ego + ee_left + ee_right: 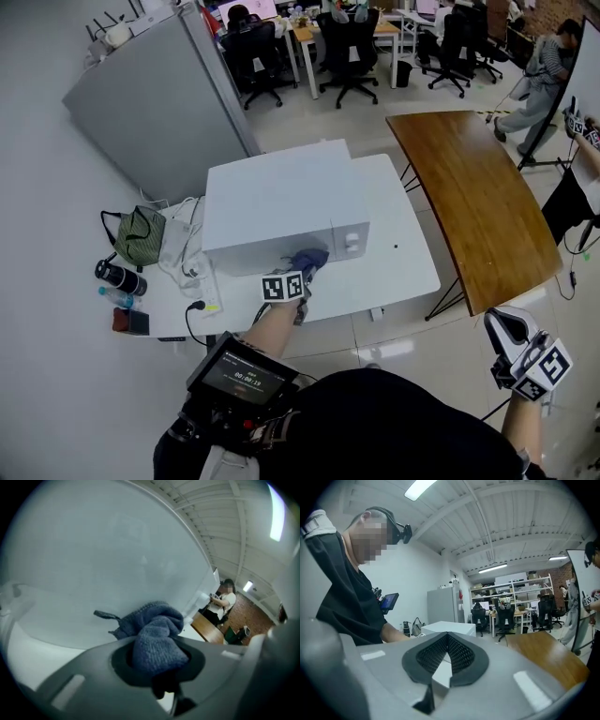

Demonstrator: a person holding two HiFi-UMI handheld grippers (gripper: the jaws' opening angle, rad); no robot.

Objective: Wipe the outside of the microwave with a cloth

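1. Noted a white box-shaped microwave (pixel 281 202) standing on a white rectangular table (pixel 403 272), front turned toward the person.
2. Found a bunched blue-grey terry cloth (pixel 309 260) pressed against the lower front of the microwave, just left of its control panel (pixel 352 242). In the left gripper view, seen touching the white face.
3. Left gripper (pixel 306 274): jaws clamped on the cloth, with a thick fold bulging out beyond the tips and a small tag end trailing to the left.
4. Right gripper (pixel 506 328): held low at the person's right, over the pale floor and well apart from both tables. Jaws together, black ribbed pads (pixel 461 656) meeting at the tips — nothing between them.
5. Crowded at the white table's left end, beside the microwave: a green fabric bag (pixel 141 234), a black cylindrical flask (pixel 120 277), a white power strip (pixel 211 292) and loose cables.
6. To the right, near but not touching: a long brown wooden table (pixel 478 206) on thin black legs.
7. Behind the microwave: a tall grey cabinet (pixel 159 94). Farther back, black office chairs (pixel 349 47) at desks.
8. In the way — the left gripper's marker cube (pixel 283 286) and the forearm behind it cover part of the microwave's lower front edge in the head view.
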